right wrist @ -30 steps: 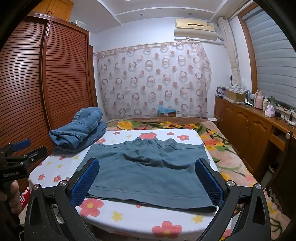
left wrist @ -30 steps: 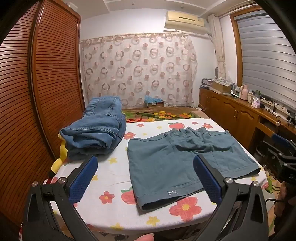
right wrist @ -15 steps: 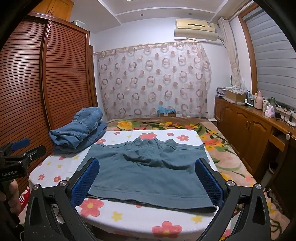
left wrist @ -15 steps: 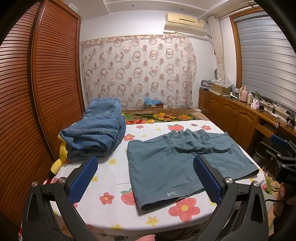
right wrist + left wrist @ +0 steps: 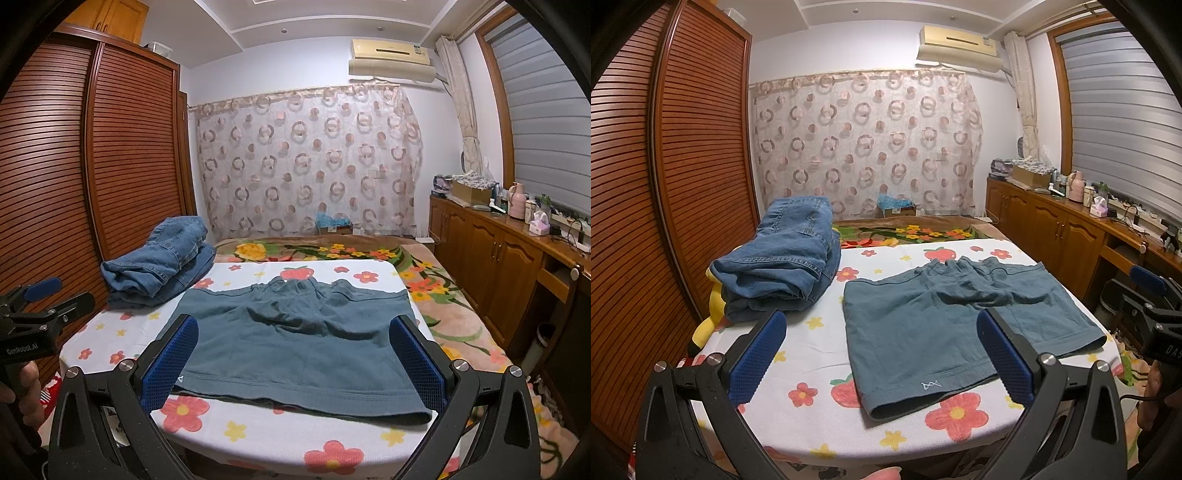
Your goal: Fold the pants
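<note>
Item: teal shorts (image 5: pixel 945 325), spread flat on table (image 5: pixel 812 354) under a floral cloth, unfolded, right of centre in the left wrist view. Waistband toward the far edge, leg hems toward the near edge; long axis across the table, side to side, wider than deep. Crotch area bunched with wrinkles; small white logo at the near left hem.

Adjacent: stack of folded blue jeans (image 5: pixel 783 269) at the far left of the table, apart from the shorts.

Left gripper (image 5: pixel 882 354): released, blue pads wide apart, empty, held short of the near table edge. Right gripper (image 5: pixel 295 362): likewise released and empty, pads framing the near hem, not touching fabric.

Step judged: approach before the first grasp; no fold made.

Handling notes: pinch both layers of fabric at matching corners, one gripper per side. Smooth the bunched crotch first, or creases get locked in. Likely best fold: one leg over the other along the centre line, edges aligned. Keep lift low to avoid dragging the cloth beneath.
</note>
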{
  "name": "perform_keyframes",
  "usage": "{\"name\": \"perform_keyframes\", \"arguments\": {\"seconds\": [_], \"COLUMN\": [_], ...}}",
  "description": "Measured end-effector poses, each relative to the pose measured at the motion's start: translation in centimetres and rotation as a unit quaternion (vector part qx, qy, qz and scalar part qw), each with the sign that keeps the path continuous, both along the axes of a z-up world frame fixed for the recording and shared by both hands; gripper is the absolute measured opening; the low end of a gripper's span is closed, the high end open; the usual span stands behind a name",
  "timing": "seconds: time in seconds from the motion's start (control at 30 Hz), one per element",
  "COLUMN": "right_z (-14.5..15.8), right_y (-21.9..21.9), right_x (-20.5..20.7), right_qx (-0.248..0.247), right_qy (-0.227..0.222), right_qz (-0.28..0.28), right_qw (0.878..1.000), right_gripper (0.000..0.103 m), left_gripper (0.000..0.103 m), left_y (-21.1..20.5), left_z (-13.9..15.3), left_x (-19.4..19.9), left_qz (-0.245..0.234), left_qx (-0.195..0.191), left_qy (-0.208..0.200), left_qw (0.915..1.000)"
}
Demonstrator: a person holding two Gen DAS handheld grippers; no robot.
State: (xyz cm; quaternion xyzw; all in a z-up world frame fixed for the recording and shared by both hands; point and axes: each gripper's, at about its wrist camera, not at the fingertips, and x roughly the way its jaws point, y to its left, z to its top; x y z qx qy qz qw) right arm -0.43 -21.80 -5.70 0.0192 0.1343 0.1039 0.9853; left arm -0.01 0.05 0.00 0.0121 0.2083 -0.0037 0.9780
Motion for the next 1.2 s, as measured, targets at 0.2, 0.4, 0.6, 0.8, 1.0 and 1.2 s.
{"name": "perform_keyframes", "arguments": {"seconds": [0.2, 0.4, 0.6, 0.8, 1.0, 1.2], "right_z": [-0.03, -0.04, -0.08, -0.06, -0.04, -0.06], "right_y": [0.08, 0.05, 0.04, 0.01, 0.02, 0.02], "right_x": [-0.10, -0.13, -0.17, -0.18, -0.18, -0.21], "right_qx": [0.000, 0.001, 0.001, 0.001, 0.001, 0.001], "right_qy": [0.000, 0.000, 0.000, 0.001, 0.001, 0.001], "right_qz": [0.001, 0.002, 0.001, 0.001, 0.001, 0.001], "right_qw": [1.000, 1.000, 1.000, 1.000, 1.000, 1.000], "right_gripper": [0.103, 0.103, 0.103, 0.103, 0.103, 0.103], "left_gripper": [0.103, 0.103, 0.103, 0.103, 0.103, 0.103], "left_y": [-0.02, 0.04, 0.02, -0.80, -0.76, -0.81], "left_z": [-0.01, 0.03, 0.01, 0.79, 0.75, 0.79], "left_x": [0.00, -0.06, -0.06, -0.27, -0.25, -0.28], "left_qz": [0.000, 0.000, 0.000, 0.000, 0.000, 0.000], "left_qx": [0.000, 0.000, -0.001, 0.000, -0.001, 0.000], "left_qy": [0.000, 0.001, 0.001, 0.000, 0.000, 0.000], "left_qw": [1.0000, 1.0000, 1.0000, 1.0000, 1.0000, 1.0000]}}
